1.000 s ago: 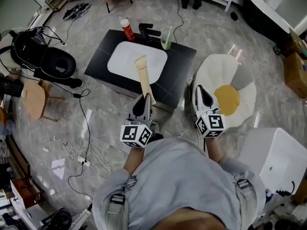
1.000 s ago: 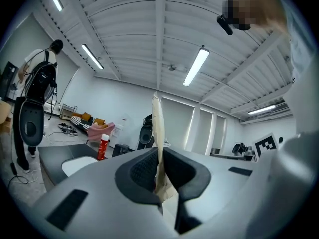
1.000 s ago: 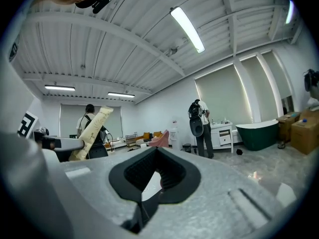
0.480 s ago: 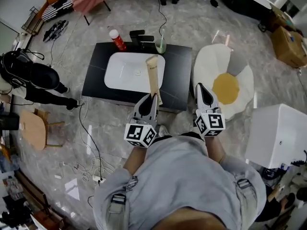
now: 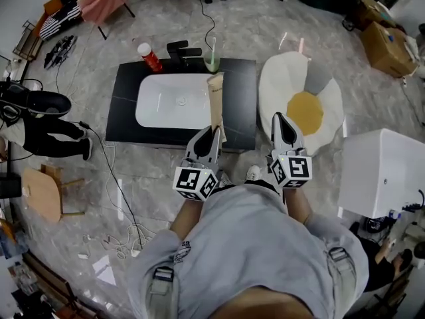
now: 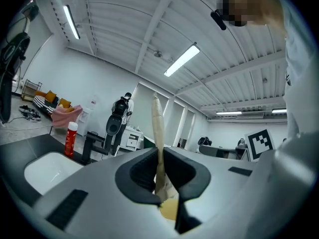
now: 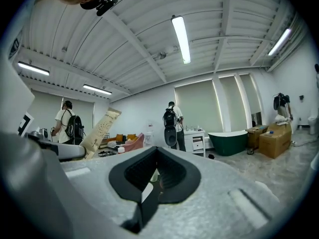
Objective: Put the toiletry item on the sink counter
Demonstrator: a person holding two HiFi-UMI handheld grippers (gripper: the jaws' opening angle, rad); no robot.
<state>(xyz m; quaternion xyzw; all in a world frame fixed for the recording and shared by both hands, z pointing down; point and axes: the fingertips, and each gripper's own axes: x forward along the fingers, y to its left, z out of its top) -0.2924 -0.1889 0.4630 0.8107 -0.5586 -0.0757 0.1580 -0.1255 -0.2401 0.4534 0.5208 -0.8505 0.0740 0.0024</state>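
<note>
beige tube [image 5: 216, 105], black counter [image 5: 243, 98], white basin [image 5: 163, 108]

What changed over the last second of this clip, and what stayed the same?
The person has turned to face the sink counter squarely. The free end of the tube, earlier over the middle of the basin, now lies at its right rim. The left gripper stays shut on the tube; the right gripper stays shut and empty. Bottle, faucet and cup are unmoved.

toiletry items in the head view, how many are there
3: red bottle at the counter's back left, green cup right of the faucet, beige tube clamped in the left gripper. More may be hidden.
</note>
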